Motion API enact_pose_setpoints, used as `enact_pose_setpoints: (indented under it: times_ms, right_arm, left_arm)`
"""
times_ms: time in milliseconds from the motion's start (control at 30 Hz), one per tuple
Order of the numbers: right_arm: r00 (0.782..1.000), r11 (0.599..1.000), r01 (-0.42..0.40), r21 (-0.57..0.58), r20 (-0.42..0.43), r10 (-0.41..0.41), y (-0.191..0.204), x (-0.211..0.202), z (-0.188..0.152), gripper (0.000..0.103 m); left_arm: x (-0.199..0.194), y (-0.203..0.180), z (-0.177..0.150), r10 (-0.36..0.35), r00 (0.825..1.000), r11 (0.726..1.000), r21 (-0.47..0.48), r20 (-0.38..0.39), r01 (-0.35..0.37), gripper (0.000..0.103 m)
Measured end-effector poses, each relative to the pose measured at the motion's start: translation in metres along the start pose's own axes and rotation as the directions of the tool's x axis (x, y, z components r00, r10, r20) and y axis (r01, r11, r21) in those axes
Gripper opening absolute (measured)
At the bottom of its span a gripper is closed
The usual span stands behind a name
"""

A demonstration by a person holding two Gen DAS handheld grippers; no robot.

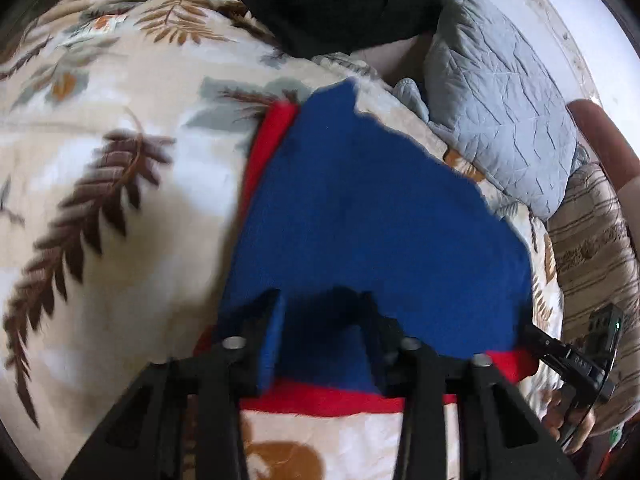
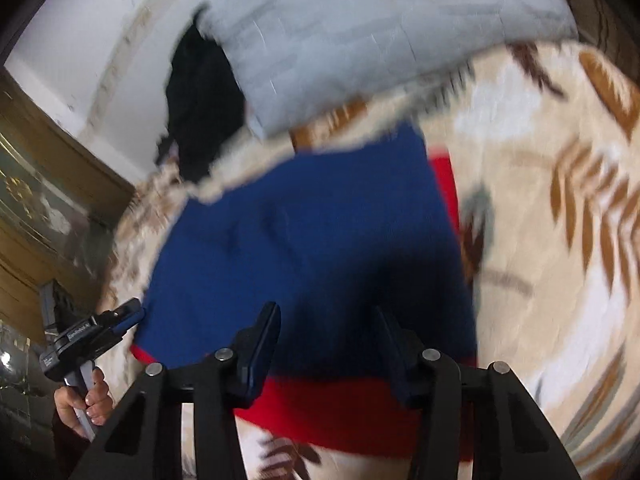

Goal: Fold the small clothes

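A small blue garment (image 1: pixel 372 216) with red trim (image 1: pixel 264 148) lies flat on a leaf-patterned blanket (image 1: pixel 120 184). It also shows in the right wrist view (image 2: pixel 320 232), with a red band (image 2: pixel 352 412) along its near edge. My left gripper (image 1: pixel 324 308) is open, its fingers spread over the near blue edge, holding nothing. My right gripper (image 2: pixel 326 320) is open over the garment's near edge, empty. The right gripper (image 1: pixel 576 356) shows at the garment's right corner in the left wrist view. The left gripper (image 2: pixel 100 332) shows at its left corner in the right wrist view.
A grey quilted pillow (image 1: pixel 500 112) lies beyond the garment on the right. A black garment (image 1: pixel 344 4) is heaped at the far end of the bed. A striped cushion (image 1: pixel 596 240) sits at the right. A wooden cabinet (image 2: pixel 44 184) stands left of the bed.
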State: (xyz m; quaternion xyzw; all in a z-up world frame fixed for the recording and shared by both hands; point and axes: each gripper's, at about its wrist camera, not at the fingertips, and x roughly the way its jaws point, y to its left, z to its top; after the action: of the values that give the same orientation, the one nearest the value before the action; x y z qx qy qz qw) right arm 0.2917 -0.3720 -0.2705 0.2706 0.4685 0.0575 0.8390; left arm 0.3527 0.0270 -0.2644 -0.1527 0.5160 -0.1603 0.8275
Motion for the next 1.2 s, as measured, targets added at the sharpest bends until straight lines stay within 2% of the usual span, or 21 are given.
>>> enact_pose_setpoints:
  times_ms: [33, 67, 100, 133, 267, 333, 400, 467, 567, 700, 767, 900, 1000, 1067, 1133, 1200]
  right_arm:
    - [0.999, 1.000, 0.015, 0.018, -0.029, -0.015, -0.008, 0.005, -0.006, 0.046]
    - [0.999, 0.999, 0.016, 0.032, -0.038, -0.015, -0.013, 0.007, -0.011, 0.036]
    - [1.000, 0.999, 0.017, 0.040, -0.023, -0.016, -0.019, 0.003, -0.014, 0.034]
    - [1.000, 0.999, 0.014, 0.046, -0.023, -0.013, -0.022, 0.003, -0.013, 0.033]
    - [0.999, 0.998, 0.025, 0.062, -0.031, -0.023, -0.023, 0.004, -0.014, 0.032]
    - [0.999, 0.999, 0.041, 0.020, -0.023, -0.040, -0.010, 0.002, -0.008, 0.036]
    - [1.000, 0.999, -0.028, -0.045, -0.007, 0.027, 0.016, 0.001, -0.001, 0.036]
    - [0.998, 0.994, -0.061, -0.088, -0.009, 0.061, 0.044, 0.007, 0.008, 0.036]
    - [0.994, 0.985, -0.101, -0.139, -0.047, 0.095, 0.092, 0.039, 0.028, 0.036]
    - [0.984, 0.978, -0.168, -0.122, -0.072, 0.160, 0.137, 0.089, 0.052, 0.036]
    - [0.983, 0.980, -0.167, -0.109, -0.089, 0.158, 0.152, 0.115, 0.058, 0.036]
    - [0.973, 0.985, -0.150, -0.089, -0.193, 0.130, 0.170, 0.173, 0.045, 0.037]
    - [0.973, 0.981, -0.181, -0.071, -0.160, 0.168, 0.165, 0.160, 0.037, 0.037]
    - [0.975, 0.980, -0.191, -0.055, -0.130, 0.182, 0.155, 0.141, 0.035, 0.037]
    - [0.983, 0.982, -0.176, -0.075, -0.075, 0.170, 0.141, 0.107, 0.026, 0.037]
    - [0.989, 0.983, -0.147, -0.110, -0.047, 0.143, 0.127, 0.078, 0.014, 0.037]
  left_arm:
    - [-0.003, 0.000, -0.004, 0.021, 1.000, 0.999, 0.025, 0.007, -0.021, 0.025]
    - [-0.004, 0.002, -0.006, 0.017, 1.000, 0.999, 0.027, -0.005, -0.017, 0.025]
    - [-0.004, 0.007, -0.010, -0.008, 1.000, 1.000, 0.001, -0.023, 0.008, 0.025]
    - [-0.003, 0.011, -0.013, -0.023, 0.999, 1.000, -0.019, -0.039, 0.023, 0.021]
    - [-0.005, 0.020, -0.023, -0.039, 0.997, 0.998, -0.047, -0.060, 0.036, 0.014]
    - [-0.007, 0.022, -0.023, -0.049, 0.997, 0.997, -0.060, -0.060, 0.045, 0.014]
    - [-0.007, 0.020, -0.025, -0.043, 0.998, 0.998, -0.055, -0.055, 0.040, 0.013]
    - [-0.004, 0.015, -0.027, -0.023, 0.999, 0.999, -0.030, -0.048, 0.022, 0.013]
    - [-0.006, 0.016, -0.029, -0.022, 0.999, 1.000, -0.017, -0.041, 0.021, 0.013]
    - [-0.006, 0.014, -0.034, -0.018, 0.999, 1.000, 0.019, -0.030, 0.019, 0.013]
    - [-0.006, 0.014, -0.034, -0.019, 0.999, 0.999, 0.031, -0.030, 0.020, 0.013]
    - [-0.012, 0.014, -0.034, -0.023, 0.999, 1.000, 0.020, -0.025, 0.024, 0.013]
    - [-0.025, 0.008, -0.039, 0.012, 1.000, 0.999, 0.036, 0.013, -0.012, 0.014]
    - [-0.035, 0.000, -0.041, 0.069, 0.996, 0.996, 0.050, 0.053, -0.072, 0.029]
    - [-0.048, -0.011, -0.046, 0.098, 0.989, 0.992, 0.068, 0.108, -0.106, 0.061]
    - [-0.062, -0.027, -0.053, 0.151, 0.970, 0.980, 0.102, 0.193, -0.173, 0.071]
